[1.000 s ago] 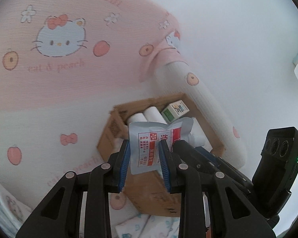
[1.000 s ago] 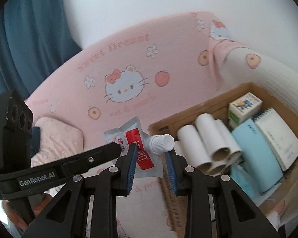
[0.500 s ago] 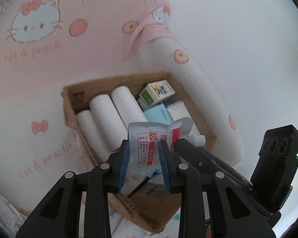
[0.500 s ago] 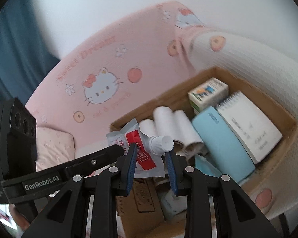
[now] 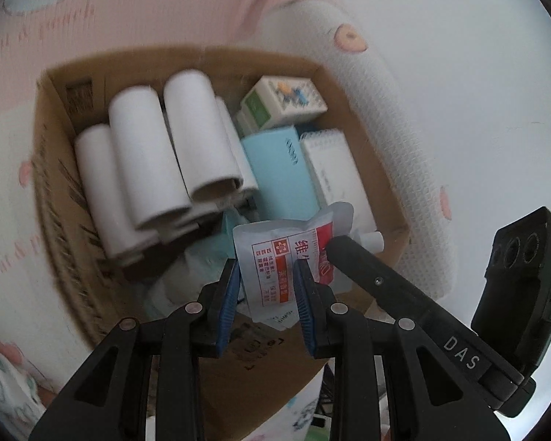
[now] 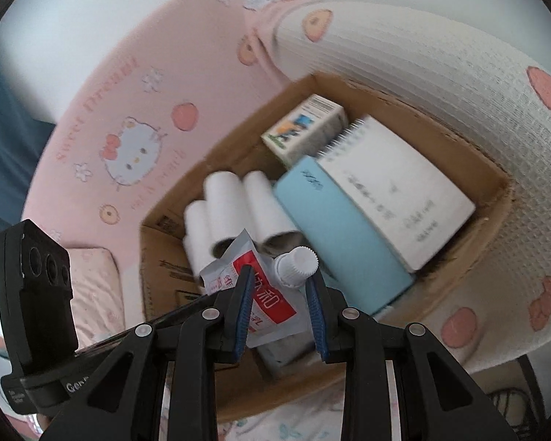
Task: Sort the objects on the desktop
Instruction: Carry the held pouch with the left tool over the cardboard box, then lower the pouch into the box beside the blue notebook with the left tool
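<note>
A: Why do both grippers have the spouted pouch [image 5: 294,253]?
B: It's floppy. The left gripper [image 5: 267,279] is part-closed across the flat body; the right gripper [image 6: 281,288] pinches narrowly at the neck under the white cap [image 6: 299,260], so it hangs steady.
A: Where is it?
B: Over the near edge of the cardboard box [image 5: 51,191]. Beyond lie white paper tubes [image 5: 154,161] on the left and a blue case [image 5: 279,172] with a spiral notepad [image 6: 393,191] on the right.

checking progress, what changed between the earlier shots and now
Both grippers, left and right, carried the pouch over and down to above the cardboard box. Unchanged: both still grip the pouch; the paper rolls and notebook stay put.
</note>
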A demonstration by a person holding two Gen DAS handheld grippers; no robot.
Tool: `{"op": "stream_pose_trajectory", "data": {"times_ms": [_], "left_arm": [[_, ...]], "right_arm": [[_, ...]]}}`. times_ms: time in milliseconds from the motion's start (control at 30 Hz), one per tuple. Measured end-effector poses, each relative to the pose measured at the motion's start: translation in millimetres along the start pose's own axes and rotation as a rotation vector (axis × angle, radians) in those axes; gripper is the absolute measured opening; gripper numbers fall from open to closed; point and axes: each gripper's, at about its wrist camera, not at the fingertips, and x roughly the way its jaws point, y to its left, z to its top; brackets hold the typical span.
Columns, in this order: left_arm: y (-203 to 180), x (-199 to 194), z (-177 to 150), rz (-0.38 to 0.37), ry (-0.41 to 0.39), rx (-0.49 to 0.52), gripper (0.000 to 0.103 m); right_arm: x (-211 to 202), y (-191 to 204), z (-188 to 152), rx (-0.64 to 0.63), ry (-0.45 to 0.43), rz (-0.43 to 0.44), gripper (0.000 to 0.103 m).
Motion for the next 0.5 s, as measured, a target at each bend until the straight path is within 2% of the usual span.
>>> {"op": "stream_pose_trajectory", "data": {"times_ms": [133,367,500], "left_arm": [[5.4,20.6,-0.4,0.011,0.082,-0.079,0.031],[6.4,41.7,3.3,0.083,0.145,-0.136,0.029],[9.2,56.5,6.3,0.124,0.184,-0.172,0.029]], "right_arm": [[12.3,-12.4,3.0,0.025,0.077,-0.026,0.026],[19.8,-13.7,13.0,0.009,0.115,-0.052,0.026],[26.8,-12.6,19.9,-0.021,0.145,-0.107,0.026]]}}
